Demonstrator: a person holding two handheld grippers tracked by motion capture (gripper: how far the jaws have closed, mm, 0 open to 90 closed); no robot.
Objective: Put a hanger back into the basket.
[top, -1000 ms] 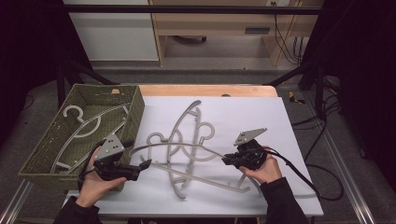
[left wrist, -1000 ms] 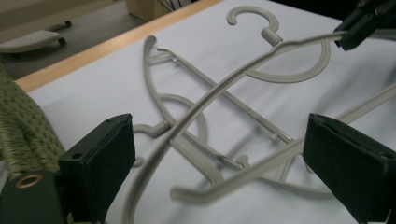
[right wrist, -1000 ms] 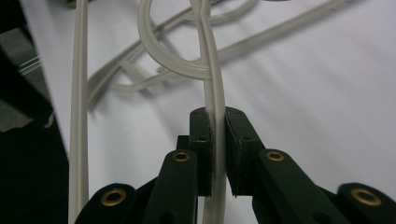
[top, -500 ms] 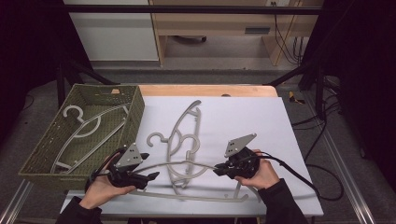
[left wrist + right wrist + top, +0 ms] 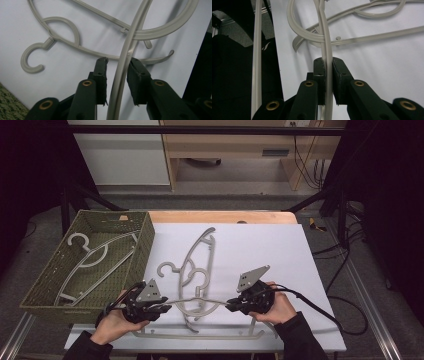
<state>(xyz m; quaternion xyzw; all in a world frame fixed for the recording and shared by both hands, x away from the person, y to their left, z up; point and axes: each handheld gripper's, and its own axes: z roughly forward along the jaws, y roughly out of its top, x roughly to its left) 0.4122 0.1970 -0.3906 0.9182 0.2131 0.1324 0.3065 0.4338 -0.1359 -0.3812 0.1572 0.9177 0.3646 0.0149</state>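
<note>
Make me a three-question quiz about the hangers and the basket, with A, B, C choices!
1. Where is the green basket?
A. left of the white table top
B. right of it
C. on the floor

2. How many hangers lie in the basket?
A. none
B. two
C. five

3. How does the right gripper stand?
A. wide open
B. shut on the raised hanger
C. shut on a cable

Answers: 1 A, the high view shows it at the left edge. 2 B, two grey hangers cross inside. 3 B, its pads press the hanger's arm.
</note>
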